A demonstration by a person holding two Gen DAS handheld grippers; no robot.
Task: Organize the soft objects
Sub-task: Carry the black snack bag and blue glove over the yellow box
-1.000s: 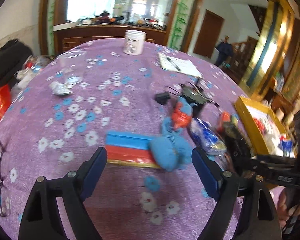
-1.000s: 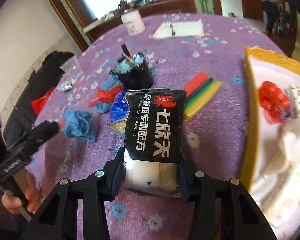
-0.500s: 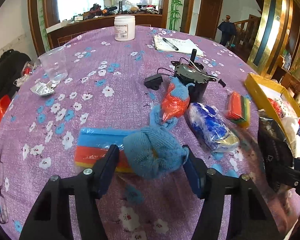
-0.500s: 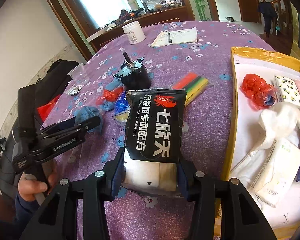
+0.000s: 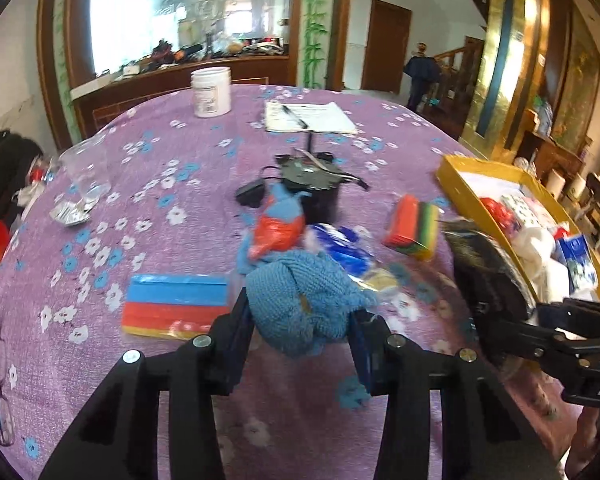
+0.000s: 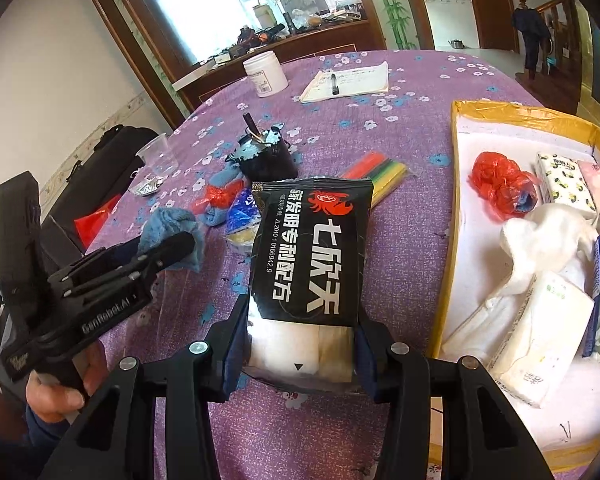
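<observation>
My left gripper (image 5: 302, 320) is shut on a blue knitted sock ball (image 5: 300, 300) and holds it just above the purple flowered tablecloth; the ball also shows in the right wrist view (image 6: 172, 232). My right gripper (image 6: 300, 336) is shut on a black soft packet (image 6: 312, 252) with white and red print, held above the cloth left of the yellow-rimmed box (image 6: 454, 184). The box holds a red bag (image 6: 500, 184), tissue packs and white cloth (image 6: 540, 236). The packet shows blurred in the left wrist view (image 5: 484, 272).
On the table lie a blue and red sock bundle (image 5: 278, 224), a blue plastic packet (image 5: 340, 244), two stacks of coloured sponge cloths (image 5: 172, 308) (image 5: 414, 228), a black motor part (image 5: 312, 184), a plastic cup (image 5: 86, 168), a white jar (image 5: 211, 92) and a notepad (image 5: 308, 118).
My left gripper moved forward over the blue sock ball, closed on it and lifted it a little. My right gripper carried the black packet toward the box.
</observation>
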